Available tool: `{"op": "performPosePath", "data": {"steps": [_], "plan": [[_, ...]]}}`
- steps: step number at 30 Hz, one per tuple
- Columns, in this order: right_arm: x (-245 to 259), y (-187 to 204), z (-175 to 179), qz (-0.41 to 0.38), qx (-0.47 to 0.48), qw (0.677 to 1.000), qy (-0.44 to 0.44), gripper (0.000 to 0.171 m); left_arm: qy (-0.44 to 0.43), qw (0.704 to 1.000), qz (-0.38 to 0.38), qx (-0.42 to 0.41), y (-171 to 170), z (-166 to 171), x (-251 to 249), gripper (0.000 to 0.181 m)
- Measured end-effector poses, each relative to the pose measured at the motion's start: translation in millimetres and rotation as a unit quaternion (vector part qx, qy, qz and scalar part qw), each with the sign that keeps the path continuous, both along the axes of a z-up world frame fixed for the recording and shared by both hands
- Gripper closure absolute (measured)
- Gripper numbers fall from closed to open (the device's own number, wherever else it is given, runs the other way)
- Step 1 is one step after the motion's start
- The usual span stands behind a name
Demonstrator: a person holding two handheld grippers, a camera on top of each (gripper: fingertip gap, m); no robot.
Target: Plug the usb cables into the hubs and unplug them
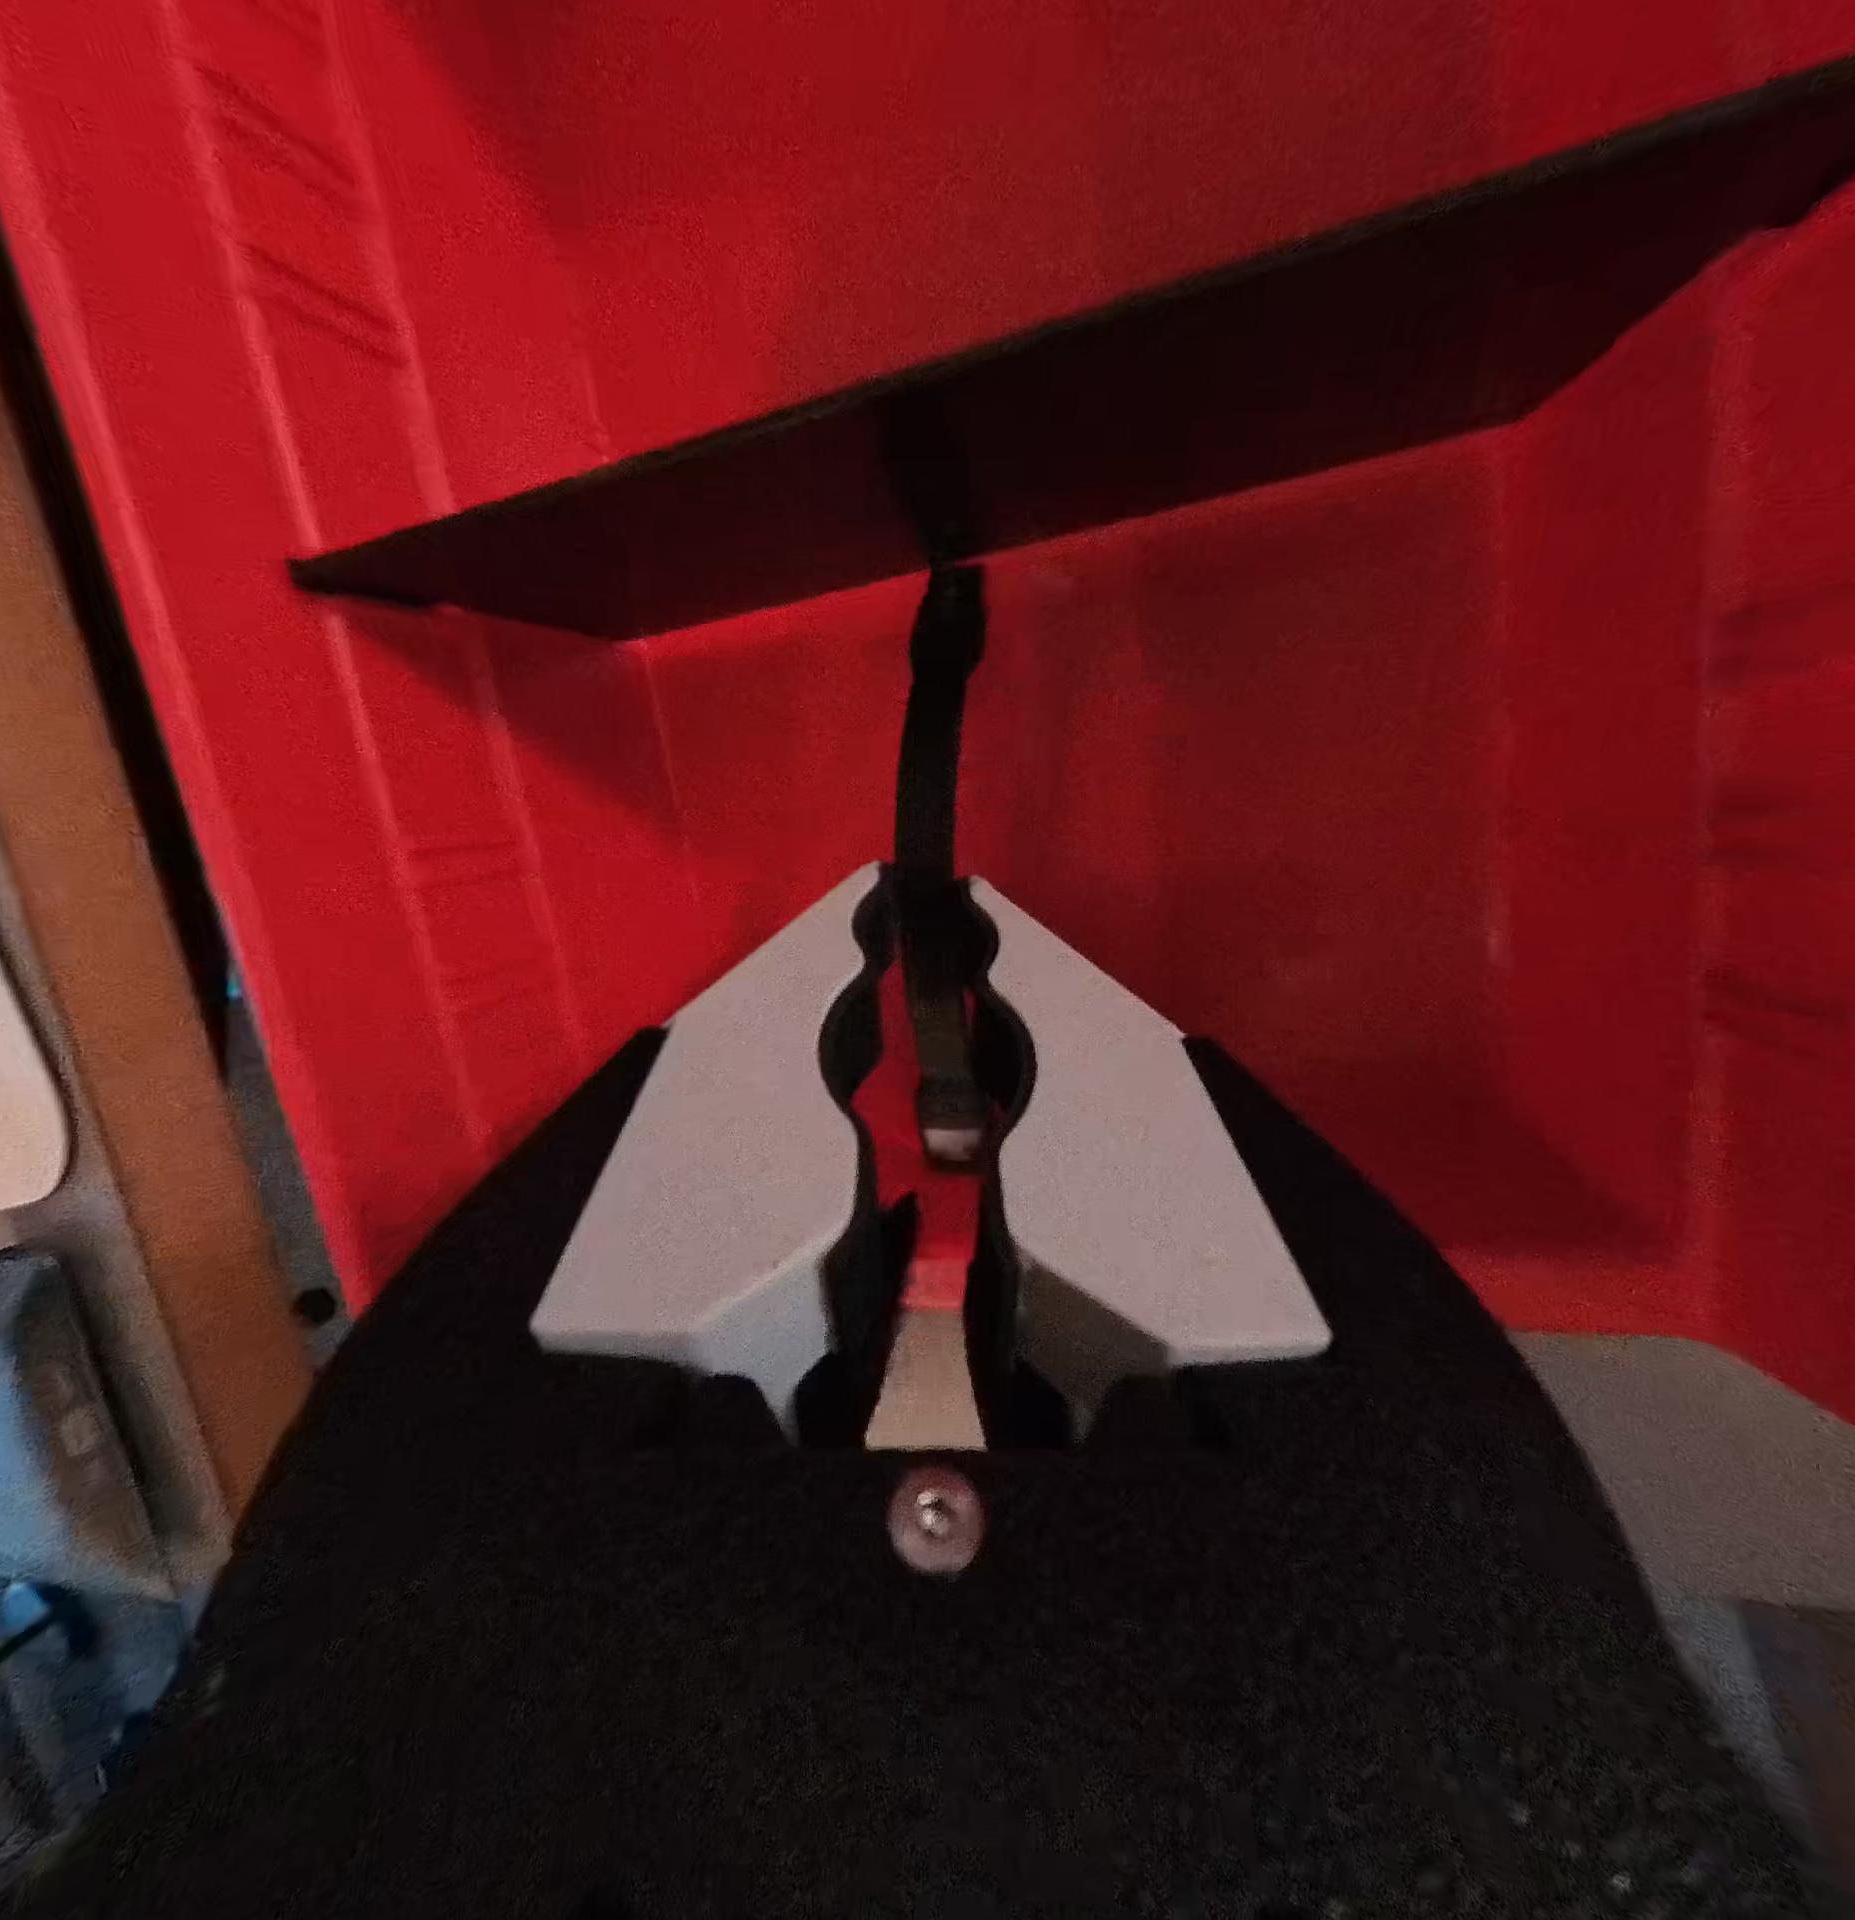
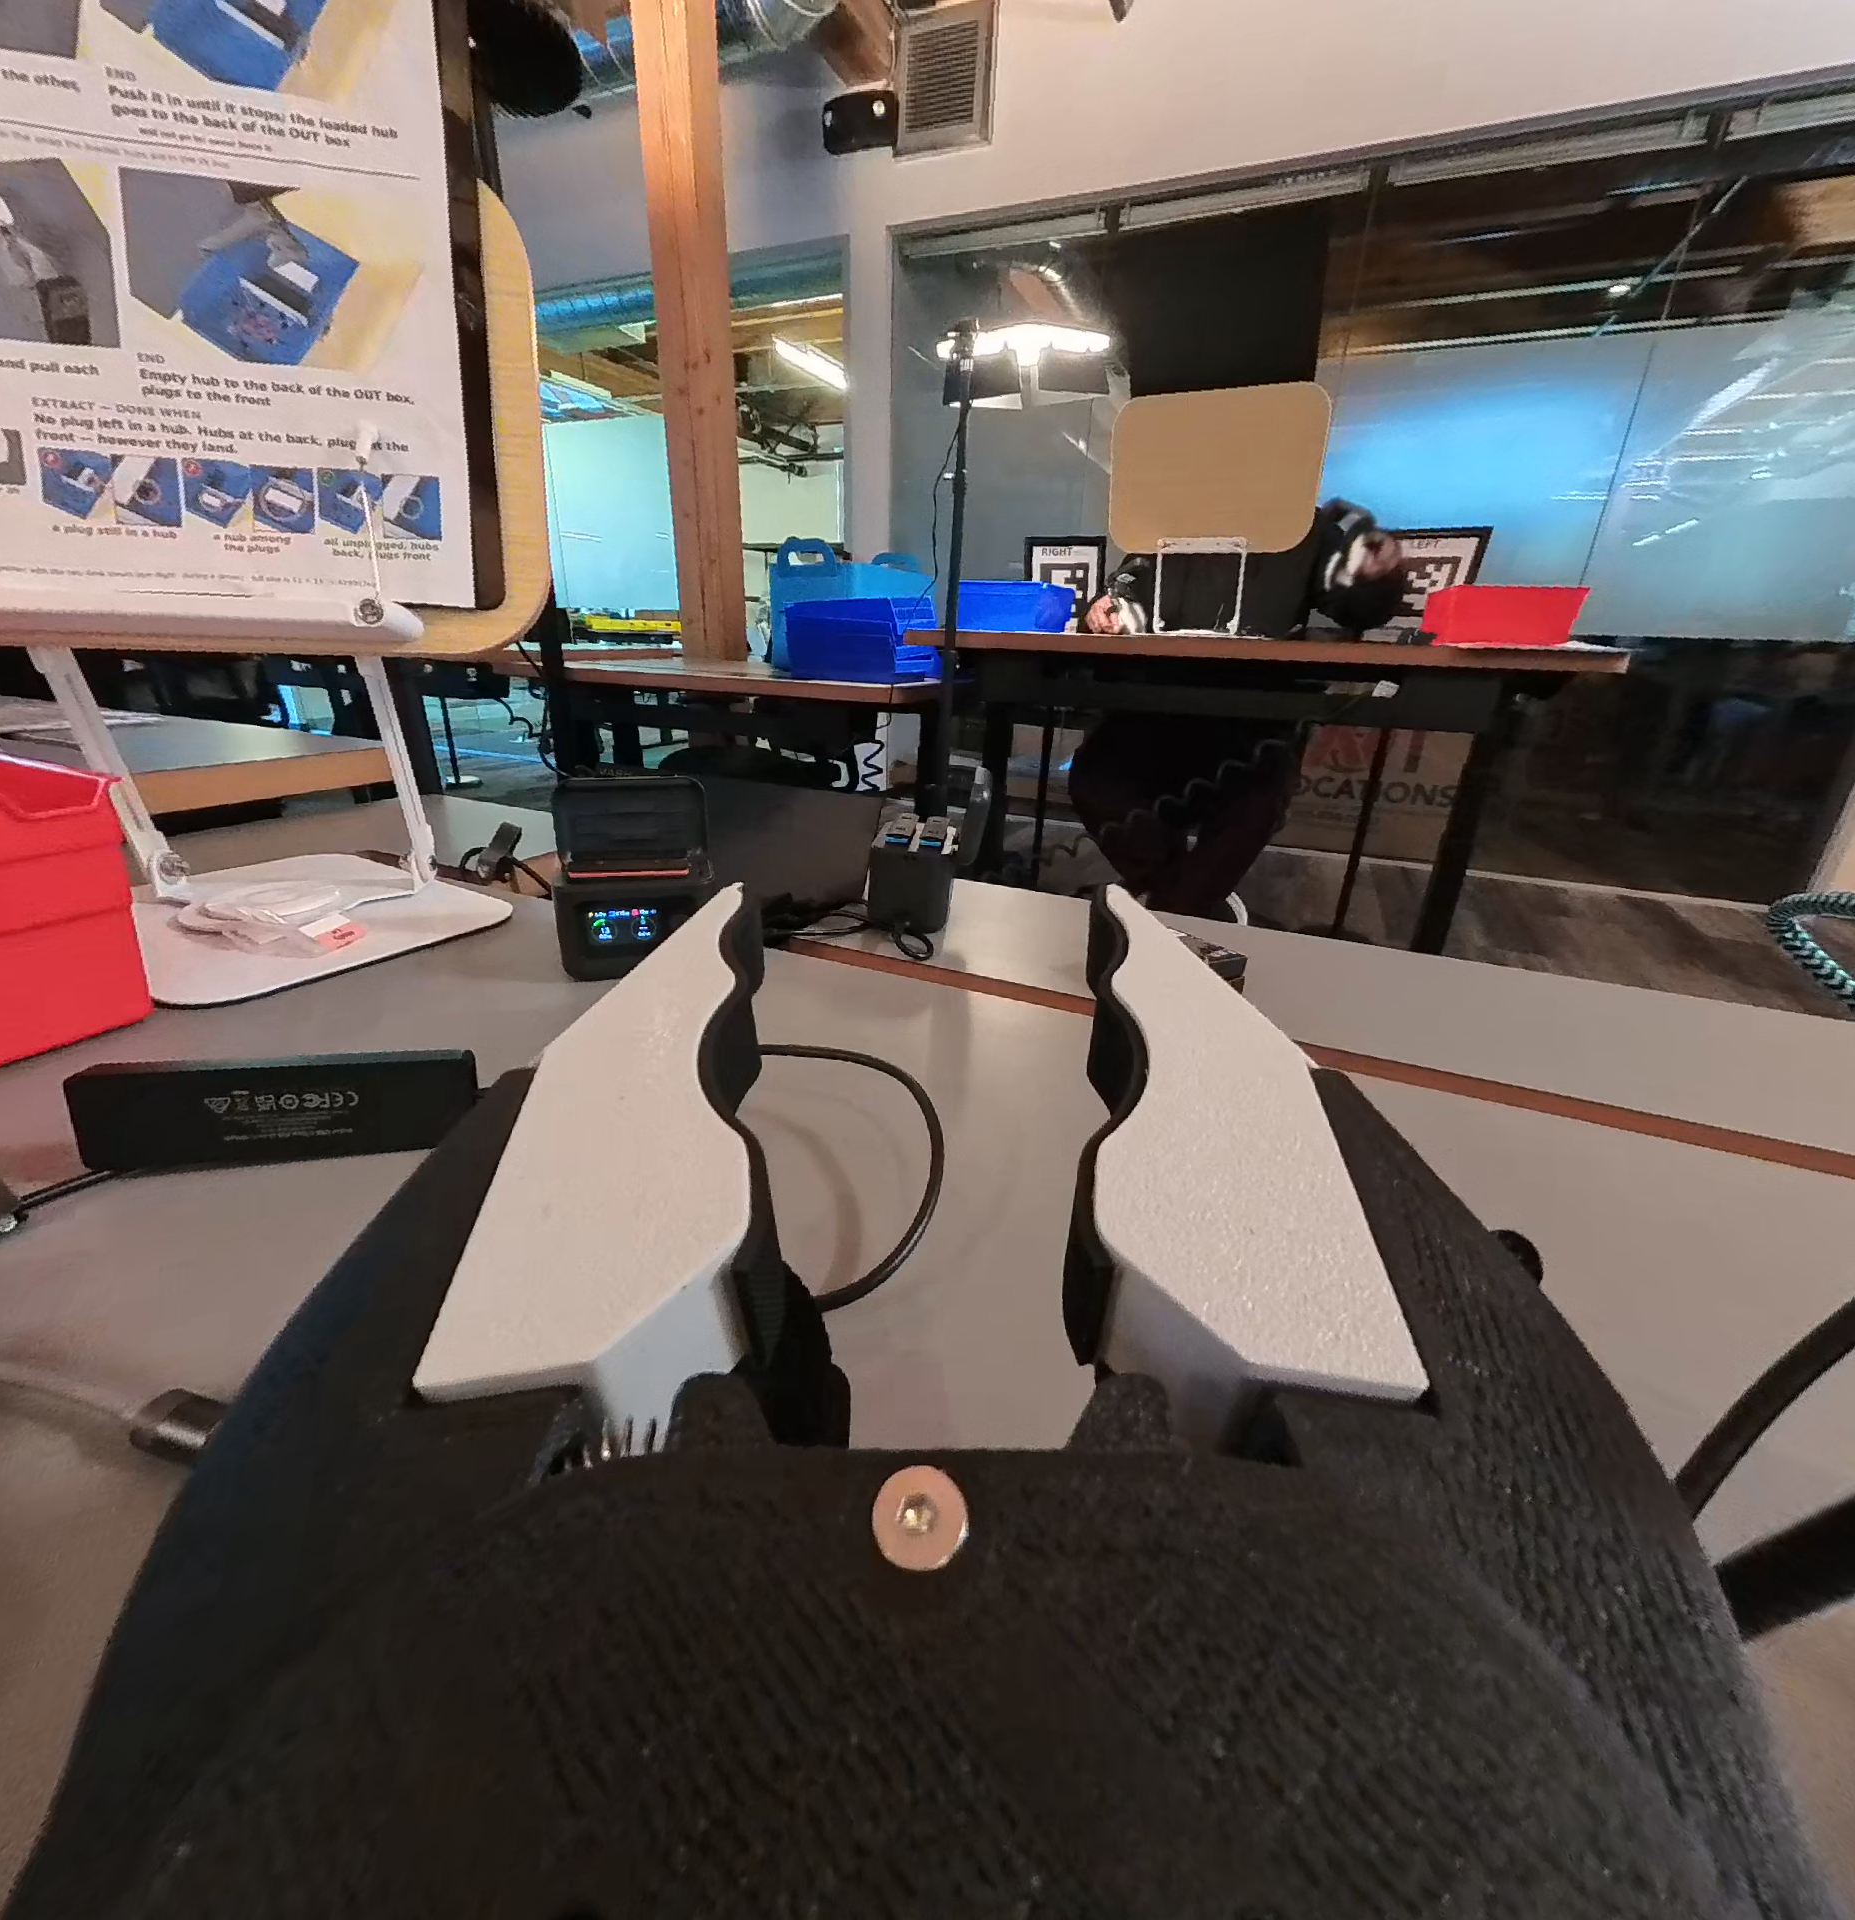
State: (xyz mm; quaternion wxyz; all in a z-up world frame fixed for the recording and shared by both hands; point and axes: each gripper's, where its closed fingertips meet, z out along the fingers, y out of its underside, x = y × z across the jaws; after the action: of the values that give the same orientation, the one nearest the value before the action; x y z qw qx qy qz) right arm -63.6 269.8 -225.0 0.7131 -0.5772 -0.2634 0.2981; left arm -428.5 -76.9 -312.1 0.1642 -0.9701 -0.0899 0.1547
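left gripper pinches a hub's cable inside the red bin, right gripper gapes over the table

the left gripper (image 1: 928,883) has its two white fingers (image 1: 736,1101) drawn almost together, their tips pinched on a short black cable (image 1: 928,769). the cable runs straight ahead from the fingertips to a long, flat black usb hub (image 1: 1110,468), which hangs tilted in front of the gripper, its right end higher than its left. the cable's free end, a usb plug (image 1: 949,1117) with a pale metal tip, points back toward the camera and sits in the narrow gap between the fingers' black inner pads. red bin walls (image 1: 1318,831) fill the space ahead of and on both sides of the gripper; a brown wooden strip (image 1: 102,831) shows far to its left.

the right gripper (image 2: 918,914) is spread wide, with nothing between its white fingers (image 2: 590,1174). under and between them a thin black cable (image 2: 902,1174) loops on the grey table (image 2: 1525,1195). just left of the left finger a second black usb hub (image 2: 268,1101) lies flat on the table, close to a red bin (image 2: 40,914) farther left. ahead of the fingers stand a small black device with a lit screen (image 2: 622,904) and a dark charger block (image 2: 907,873). up to the left an instruction sheet (image 2: 216,312) rests on a white stand. a braided teal cable (image 2: 1827,956) curls at the far right. far ahead a person (image 2: 1214,790) sits at another table beside blue bins (image 2: 861,623)
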Motion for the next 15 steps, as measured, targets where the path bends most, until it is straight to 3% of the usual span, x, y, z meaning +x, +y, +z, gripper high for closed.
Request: {"op": "performPosePath", "data": {"steps": [4, 7, 11, 15], "plan": [[-1.8, -0.3, -0.2, 0.002, 0.000, 1.000, 0.000, 0.110, 0.072, 0.997, -0.017, 0.032, -4.2, 41.0, -5.4, 0.174], [-2.8, -0.9, 0.1, 0.003, 0.002, 1.000, -0.002, 0.110, 0.129, 0.985, -0.054, 0.099, 7.8, 94.5, 11.9, 0.174], [-2.5, -1.6, 1.7, 0.001, 0.007, 1.000, -0.003, 0.110, 0.117, 0.950, -0.189, 0.222, 54.7, 158.0, 99.4, 0.174], [2.2, -1.5, 4.8, -0.006, 0.015, 1.000, 0.000, 0.110, 0.047, 0.917, -0.329, 0.222, 104.2, 144.8, 199.0, 0.173]]}}
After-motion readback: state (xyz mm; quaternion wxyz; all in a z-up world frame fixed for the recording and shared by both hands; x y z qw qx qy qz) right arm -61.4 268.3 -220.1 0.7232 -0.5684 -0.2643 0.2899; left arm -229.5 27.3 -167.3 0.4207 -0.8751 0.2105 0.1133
